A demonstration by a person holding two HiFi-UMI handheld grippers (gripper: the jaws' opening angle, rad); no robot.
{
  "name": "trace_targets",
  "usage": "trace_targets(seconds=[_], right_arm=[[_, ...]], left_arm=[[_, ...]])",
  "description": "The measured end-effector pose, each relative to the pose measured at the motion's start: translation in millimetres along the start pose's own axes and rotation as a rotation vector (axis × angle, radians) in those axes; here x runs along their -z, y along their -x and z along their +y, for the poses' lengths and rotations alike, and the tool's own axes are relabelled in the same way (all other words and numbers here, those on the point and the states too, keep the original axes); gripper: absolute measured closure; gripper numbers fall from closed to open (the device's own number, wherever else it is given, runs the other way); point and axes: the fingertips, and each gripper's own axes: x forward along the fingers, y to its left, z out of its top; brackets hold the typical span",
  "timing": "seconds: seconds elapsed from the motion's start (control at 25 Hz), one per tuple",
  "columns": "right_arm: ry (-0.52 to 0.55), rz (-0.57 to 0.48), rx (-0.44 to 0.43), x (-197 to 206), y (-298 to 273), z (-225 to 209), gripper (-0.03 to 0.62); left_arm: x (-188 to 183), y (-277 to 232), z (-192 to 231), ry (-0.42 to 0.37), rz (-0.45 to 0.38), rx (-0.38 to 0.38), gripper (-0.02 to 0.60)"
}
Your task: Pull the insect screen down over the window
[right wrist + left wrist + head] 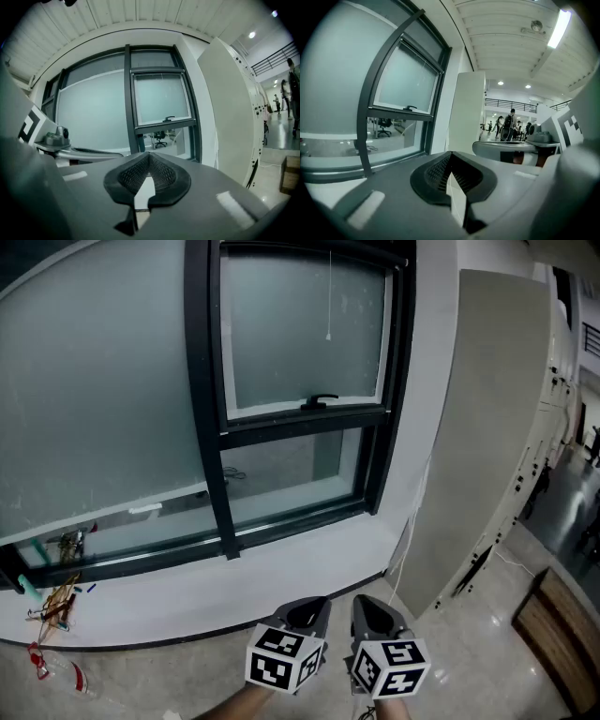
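A dark-framed window [211, 427] fills the wall ahead, with a smaller sash [305, 334] at its upper right. A thin white pull cord [329, 306] hangs from the top in front of this sash and ends in a small weight. A black handle [319, 402] sits on the sash's lower rail, and it shows too in the left gripper view [409, 108] and the right gripper view [169, 118]. My left gripper [312, 607] [449, 158] and right gripper [367, 607] [149, 157] are side by side below the sill, both shut and empty, well short of the window.
A white sill [281, 568] runs under the window, with small tools and coloured bits [56, 601] at its left end. A tall white panel [487, 427] stands to the right. A wooden piece [562, 634] lies on the floor at bottom right. People [508, 124] walk far off.
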Motion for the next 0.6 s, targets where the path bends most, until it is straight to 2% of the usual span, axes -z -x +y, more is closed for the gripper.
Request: trace_targets(seconds=[0.4,0.6], right_arm=[[-0.005,0.0,-0.014,-7.6,-3.7,-58.3,0.589],[-0.007,-0.005,-0.022,-15.5,-7.8,-109.4,0.589]], left_arm=[[-7.6,-54.5,-30.1,-0.005,0.017,-0.005,0.571],[-14.7,-101.3,-54.2,-0.016,0.032,-0.025,0.571]])
